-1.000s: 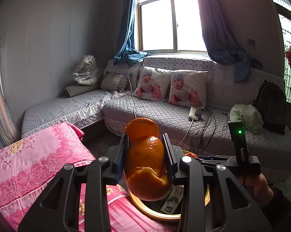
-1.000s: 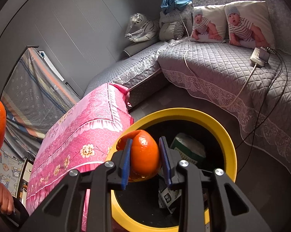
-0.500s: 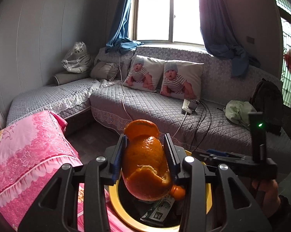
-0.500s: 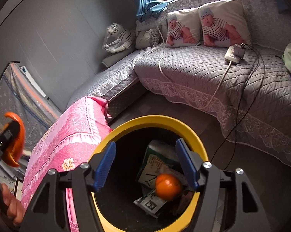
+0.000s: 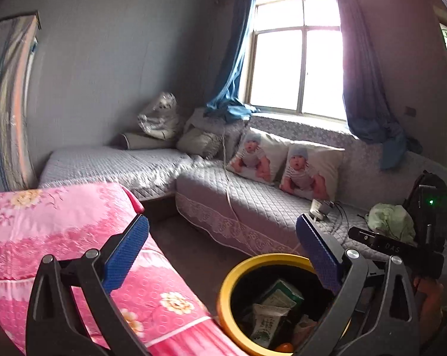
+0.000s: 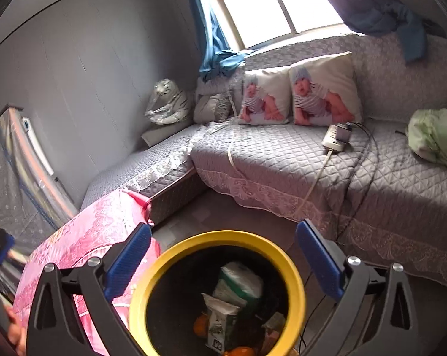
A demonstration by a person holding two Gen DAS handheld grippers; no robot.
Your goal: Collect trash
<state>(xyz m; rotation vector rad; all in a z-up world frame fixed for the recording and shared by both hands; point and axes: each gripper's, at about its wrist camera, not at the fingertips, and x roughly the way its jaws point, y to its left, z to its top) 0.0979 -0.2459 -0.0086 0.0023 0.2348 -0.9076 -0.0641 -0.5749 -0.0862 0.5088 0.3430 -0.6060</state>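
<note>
Trash: I see it lying inside the yellow-rimmed bin (image 6: 294, 270), on the floor beside the pink-covered bed (image 5: 60, 231).
Count in bin: I make out two printed cartons (image 6: 223, 317), one green-and-white packet (image 6: 238, 281) and at least two bits of orange peel (image 6: 241, 351); deeper pieces are hidden.
Handling: I judge the peel light, soft and a little slick, so I would pinch it across a curved edge; the cartons look light and crushable, best taken by a flat side.
Left gripper (image 5: 223, 255): wide open, nothing between its blue pads, hanging just beside the bin's rim.
Right gripper (image 6: 223, 258): also spread wide and empty, straight above the bin mouth.
Bed near the bin: no more trash visible to me.
</note>
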